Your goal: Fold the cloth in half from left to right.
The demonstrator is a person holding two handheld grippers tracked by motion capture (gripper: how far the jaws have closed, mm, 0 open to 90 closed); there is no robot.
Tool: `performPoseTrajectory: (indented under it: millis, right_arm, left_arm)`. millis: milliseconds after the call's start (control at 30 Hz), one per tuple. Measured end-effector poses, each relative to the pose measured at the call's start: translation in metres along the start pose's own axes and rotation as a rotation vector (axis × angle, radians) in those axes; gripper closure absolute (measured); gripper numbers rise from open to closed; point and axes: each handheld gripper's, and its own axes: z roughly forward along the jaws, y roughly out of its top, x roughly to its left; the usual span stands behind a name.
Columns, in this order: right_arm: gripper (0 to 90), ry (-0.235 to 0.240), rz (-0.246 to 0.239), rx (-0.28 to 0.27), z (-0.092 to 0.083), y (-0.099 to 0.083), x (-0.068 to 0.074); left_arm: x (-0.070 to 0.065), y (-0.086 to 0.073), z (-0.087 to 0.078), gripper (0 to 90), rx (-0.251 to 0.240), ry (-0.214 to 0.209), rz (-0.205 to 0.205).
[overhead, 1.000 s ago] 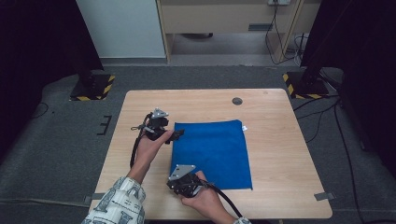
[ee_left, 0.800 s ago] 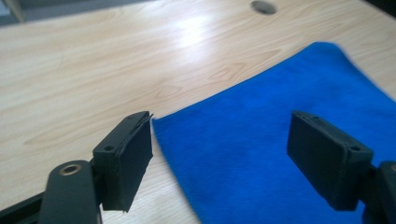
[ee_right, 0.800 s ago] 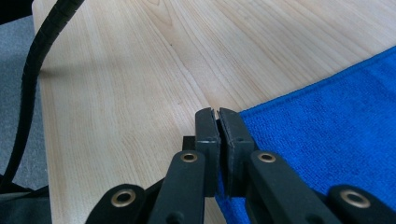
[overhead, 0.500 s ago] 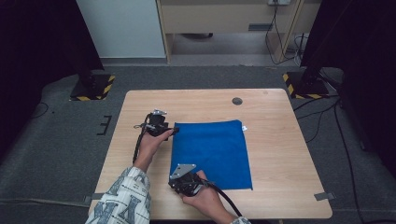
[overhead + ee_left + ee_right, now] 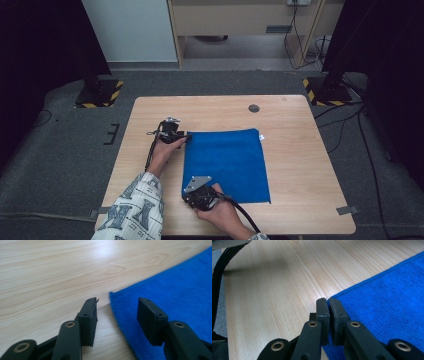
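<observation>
A blue cloth (image 5: pixel 227 162) lies flat on the wooden table (image 5: pixel 300 165). My left gripper (image 5: pixel 184 135) is low at its far left corner. In the left gripper view the jaws (image 5: pixel 117 308) straddle that corner (image 5: pixel 117 296), one pad over bare wood, the other over the cloth (image 5: pixel 175 290). They have just been closing, and the pads stand apart from the fabric. My right gripper (image 5: pixel 192 192) sits at the near left corner. Its jaws (image 5: pixel 328 302) are shut together on the cloth's corner (image 5: pixel 387 297).
A small dark round disc (image 5: pixel 254 108) sits in the tabletop near the far edge. A white tag (image 5: pixel 261 137) sticks out at the cloth's far right corner. Bare wood (image 5: pixel 274 290) lies left of both grippers. Grey floor surrounds the table.
My left gripper has sunk toward the table at the cloth's far left corner. The right hand has stayed where it was.
</observation>
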Motion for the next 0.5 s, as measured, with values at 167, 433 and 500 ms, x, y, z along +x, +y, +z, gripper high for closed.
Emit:
performPoseTrajectory:
  millis: [167, 433, 500]
  right_arm:
    - [86.7, 0.001, 0.006, 0.0, -0.001, -0.001, -0.001]
    - [87.2, -0.013, 0.009, -0.016, -0.009, 0.0, 0.002]
    - [87.3, -0.021, 0.007, -0.022, -0.011, 0.0, 0.004]
  left_arm:
    - [-0.003, 0.0, 0.004, 67.7, -0.005, 0.015, -0.011]
    - [-0.007, 0.005, -0.006, 88.4, -0.03, 0.005, -0.018]
    - [-0.01, 0.009, -0.013, 88.6, -0.053, 0.01, -0.011]
